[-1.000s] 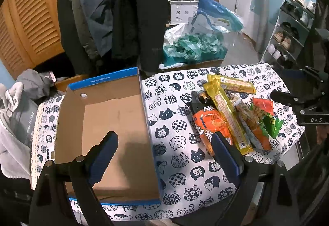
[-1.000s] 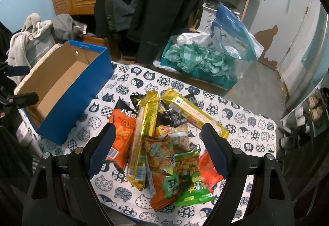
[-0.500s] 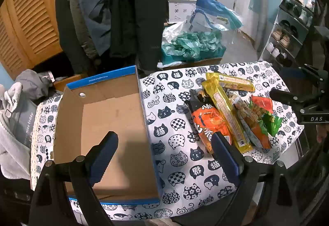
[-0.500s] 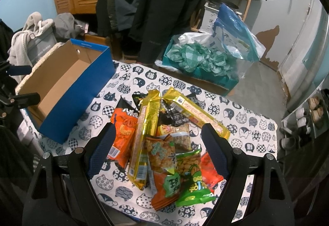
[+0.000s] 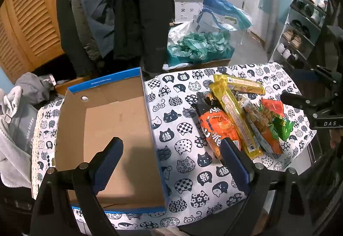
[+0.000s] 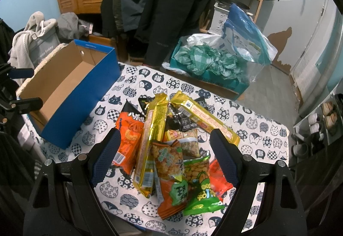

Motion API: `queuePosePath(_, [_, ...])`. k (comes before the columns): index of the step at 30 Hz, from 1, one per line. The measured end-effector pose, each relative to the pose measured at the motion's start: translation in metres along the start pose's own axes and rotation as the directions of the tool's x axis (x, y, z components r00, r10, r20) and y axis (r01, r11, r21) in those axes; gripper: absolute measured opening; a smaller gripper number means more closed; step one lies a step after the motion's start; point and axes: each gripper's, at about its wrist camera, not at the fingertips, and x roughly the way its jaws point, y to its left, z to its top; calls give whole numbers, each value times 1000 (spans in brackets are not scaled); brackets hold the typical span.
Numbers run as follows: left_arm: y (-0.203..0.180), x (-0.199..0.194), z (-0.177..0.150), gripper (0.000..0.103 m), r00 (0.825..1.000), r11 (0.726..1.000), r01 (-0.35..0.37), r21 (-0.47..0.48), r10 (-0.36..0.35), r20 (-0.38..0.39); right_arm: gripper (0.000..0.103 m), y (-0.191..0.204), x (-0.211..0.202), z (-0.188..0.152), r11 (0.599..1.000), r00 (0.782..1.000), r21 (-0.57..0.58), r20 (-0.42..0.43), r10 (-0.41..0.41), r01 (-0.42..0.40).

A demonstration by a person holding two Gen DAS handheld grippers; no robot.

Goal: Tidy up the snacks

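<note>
A pile of snack packets lies on the cat-print tablecloth (image 5: 188, 163): an orange bag (image 6: 128, 139), two long yellow packs (image 6: 153, 135) (image 6: 203, 118), an orange-green bag (image 6: 169, 171) and a green peanut bag (image 6: 199, 182). The pile also shows in the left wrist view (image 5: 238, 120). An empty blue cardboard box (image 5: 115, 141) (image 6: 70, 88) stands left of the pile. My left gripper (image 5: 171, 154) is open above the box's right wall. My right gripper (image 6: 165, 148) is open above the pile, touching nothing.
Behind the table hang dark coats (image 6: 163, 0). A teal box of green cloth (image 6: 212, 64) and a blue plastic bag (image 6: 244, 32) sit on the floor. A shoe rack (image 5: 304, 27) stands at the right, grey clothes (image 5: 15, 120) at the left.
Both cameras have shifted slightly; the box and snacks sit a little lower in the views. Both grippers stay open and nothing on the table has moved.
</note>
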Motion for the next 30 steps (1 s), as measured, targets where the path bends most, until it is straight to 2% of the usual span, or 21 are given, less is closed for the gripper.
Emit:
queuePosePath(22, [-1,1,2,94,1000,1000,0,1,0,-4,84,0,0,0,1000,1000,-1,-1,-2,2])
queuePosePath(30, [-6,1,-8,94,1000,1000,2,1,-2,-12,84,-2,0,-2,1000,1000,0,-2,-2,2])
